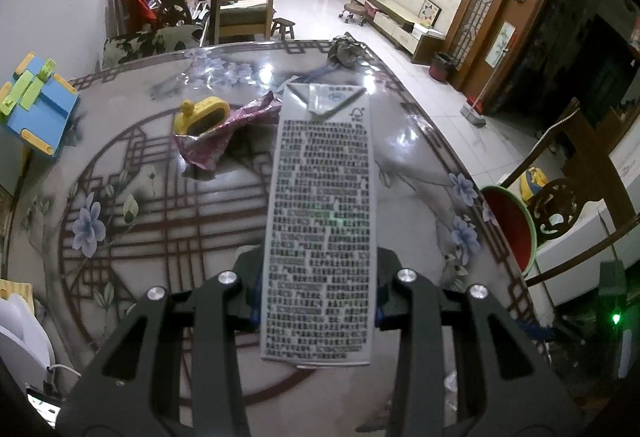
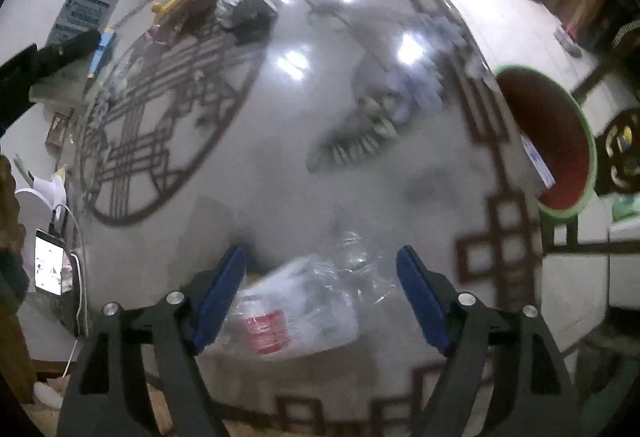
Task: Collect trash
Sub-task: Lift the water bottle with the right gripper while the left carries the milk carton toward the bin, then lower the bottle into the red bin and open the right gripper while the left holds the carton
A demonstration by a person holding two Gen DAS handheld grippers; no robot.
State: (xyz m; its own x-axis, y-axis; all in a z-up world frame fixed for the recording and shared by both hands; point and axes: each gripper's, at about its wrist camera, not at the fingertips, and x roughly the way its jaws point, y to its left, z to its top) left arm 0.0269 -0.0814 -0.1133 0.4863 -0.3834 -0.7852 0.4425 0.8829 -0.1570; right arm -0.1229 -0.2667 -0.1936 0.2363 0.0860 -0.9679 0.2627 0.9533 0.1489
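So the left gripper point(image 1: 318, 289) has its jaws clamped on a grey milk carton point(image 1: 322, 221), held up lengthwise over the patterned table point(image 1: 140, 221). A purple wrapper point(image 1: 224, 133) lies around 11 o'clock from the carton, touching a yellow toy point(image 1: 200, 115). The red bin point(image 1: 508, 229) sits off the table edge at 3 o'clock. The right gripper point(image 2: 320, 293) is spread wide open around a crumpled clear plastic bag point(image 2: 304, 305), pads apart from it.

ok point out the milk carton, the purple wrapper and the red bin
milk carton point(image 1: 320, 205), left wrist view, middle of its printed face
purple wrapper point(image 1: 224, 133), left wrist view, crumpled middle beside the yellow toy
red bin point(image 2: 556, 133), right wrist view, red inner wall
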